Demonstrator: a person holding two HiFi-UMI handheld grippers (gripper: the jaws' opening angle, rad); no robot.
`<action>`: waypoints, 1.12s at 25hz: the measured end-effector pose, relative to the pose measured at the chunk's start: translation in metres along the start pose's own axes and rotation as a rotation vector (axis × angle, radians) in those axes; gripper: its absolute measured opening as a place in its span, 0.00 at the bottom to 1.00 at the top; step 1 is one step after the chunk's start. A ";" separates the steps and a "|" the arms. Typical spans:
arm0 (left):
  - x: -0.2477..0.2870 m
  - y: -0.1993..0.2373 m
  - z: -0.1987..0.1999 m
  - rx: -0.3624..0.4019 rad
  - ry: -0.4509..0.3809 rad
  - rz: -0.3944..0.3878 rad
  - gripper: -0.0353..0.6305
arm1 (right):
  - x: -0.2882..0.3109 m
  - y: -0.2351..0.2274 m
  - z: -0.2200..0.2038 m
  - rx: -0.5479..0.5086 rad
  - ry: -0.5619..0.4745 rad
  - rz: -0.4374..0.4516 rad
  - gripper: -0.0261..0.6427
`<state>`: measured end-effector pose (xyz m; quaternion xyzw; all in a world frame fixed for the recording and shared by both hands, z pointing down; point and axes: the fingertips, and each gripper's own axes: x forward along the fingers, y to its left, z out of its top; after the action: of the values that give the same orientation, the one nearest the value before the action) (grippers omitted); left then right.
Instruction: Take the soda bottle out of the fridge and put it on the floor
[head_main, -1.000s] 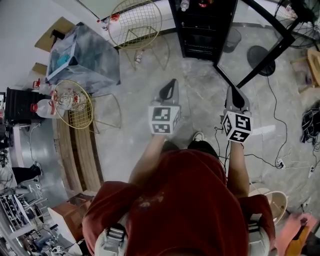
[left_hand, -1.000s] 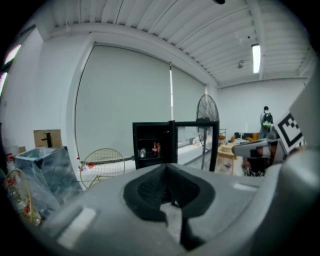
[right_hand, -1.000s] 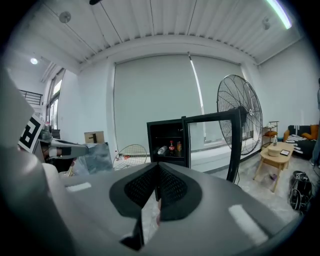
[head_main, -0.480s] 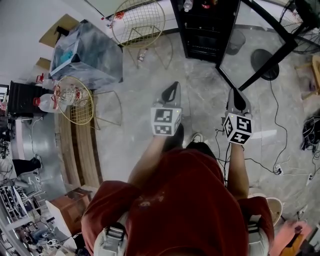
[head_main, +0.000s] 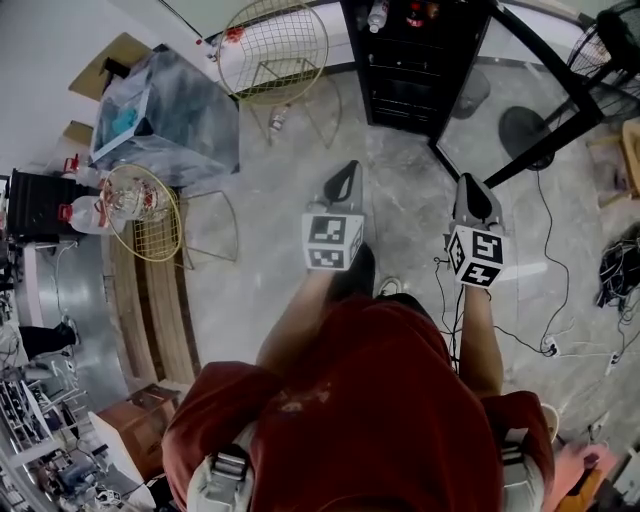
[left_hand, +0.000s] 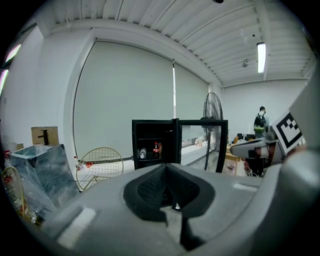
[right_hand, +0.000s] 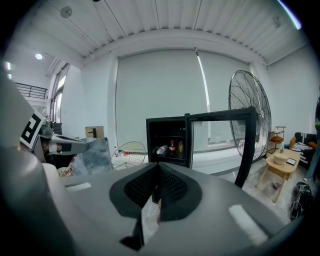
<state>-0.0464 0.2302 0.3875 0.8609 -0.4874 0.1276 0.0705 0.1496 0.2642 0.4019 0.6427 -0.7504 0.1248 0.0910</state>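
The black fridge (head_main: 405, 60) stands ahead on the floor with its glass door (head_main: 525, 95) swung open to the right. A red-labelled soda bottle (right_hand: 172, 148) stands upright on its shelf and also shows as the soda bottle (left_hand: 155, 149) in the left gripper view. Beside it are a clear bottle (right_hand: 161, 149) lying down and an orange bottle (right_hand: 180, 147). My left gripper (head_main: 349, 168) and right gripper (head_main: 469, 182) are held side by side at waist height. Both point at the fridge, well short of it. Each is shut with nothing between its pads.
Two gold wire chairs (head_main: 272, 45) (head_main: 150, 215) and a plastic-wrapped box (head_main: 165, 110) stand left of the fridge. A standing fan (right_hand: 249, 110) rises behind the open door, with its round base (head_main: 527, 130) on the floor. Cables (head_main: 560, 330) trail over the floor at right. A small wooden table (right_hand: 280, 167) stands far right.
The fridge and floor have shifted slightly in the head view as the person steps toward the fridge. Both grippers keep the same pose and stay shut.
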 end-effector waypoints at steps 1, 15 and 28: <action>0.006 0.005 0.001 -0.003 0.000 -0.002 0.05 | 0.008 0.000 0.002 -0.004 0.003 -0.001 0.04; 0.116 0.111 0.039 -0.015 -0.003 -0.086 0.05 | 0.146 0.020 0.059 -0.031 0.020 -0.057 0.04; 0.193 0.216 0.066 -0.001 -0.014 -0.142 0.05 | 0.265 0.054 0.099 -0.049 0.034 -0.121 0.04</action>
<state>-0.1263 -0.0554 0.3788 0.8942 -0.4254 0.1162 0.0763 0.0566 -0.0080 0.3826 0.6821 -0.7115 0.1114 0.1268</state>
